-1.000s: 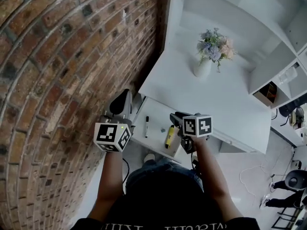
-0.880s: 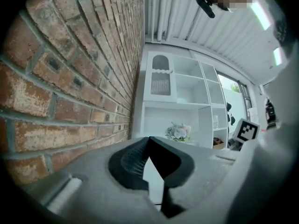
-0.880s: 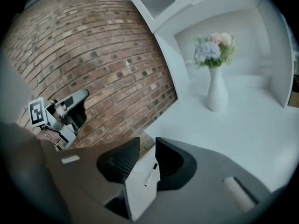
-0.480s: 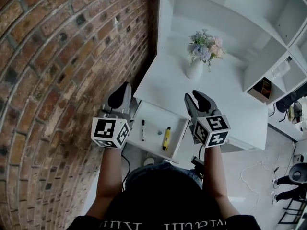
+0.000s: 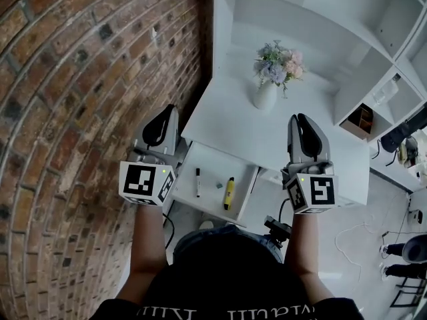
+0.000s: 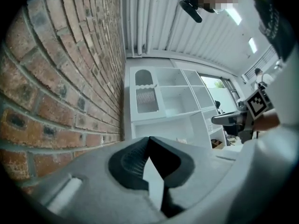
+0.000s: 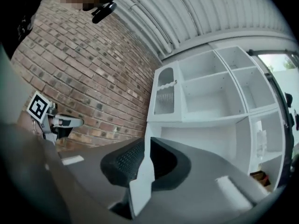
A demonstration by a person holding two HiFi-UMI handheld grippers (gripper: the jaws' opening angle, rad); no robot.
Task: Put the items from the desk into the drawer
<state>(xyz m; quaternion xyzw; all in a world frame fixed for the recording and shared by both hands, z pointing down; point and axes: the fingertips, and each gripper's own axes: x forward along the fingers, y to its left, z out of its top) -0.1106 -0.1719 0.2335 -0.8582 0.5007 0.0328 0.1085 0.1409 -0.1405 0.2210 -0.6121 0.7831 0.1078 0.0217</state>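
In the head view the open white drawer (image 5: 248,179) under the desk (image 5: 267,139) holds a black marker (image 5: 198,182), a small grey piece (image 5: 219,185) and a yellow highlighter (image 5: 229,193). My left gripper (image 5: 165,112) hovers by the drawer's left side near the brick wall. Its tips meet with nothing between them (image 6: 148,139). My right gripper (image 5: 300,119) is raised over the desk's front right and points forward. Its jaws have just been closing, and only a thin empty slit is left between them (image 7: 148,141).
A white vase of flowers (image 5: 265,93) stands at the middle back of the desk. The brick wall (image 5: 80,112) runs close along the left. White shelving (image 5: 313,19) rises behind the desk, with a brown box (image 5: 360,119) in a right cubby. Cables lie on the floor at right.
My right gripper rose out of the drawer, leaving the yellow highlighter there, and turned to point forward over the desk, its jaws narrowing. My left gripper lifted a little.
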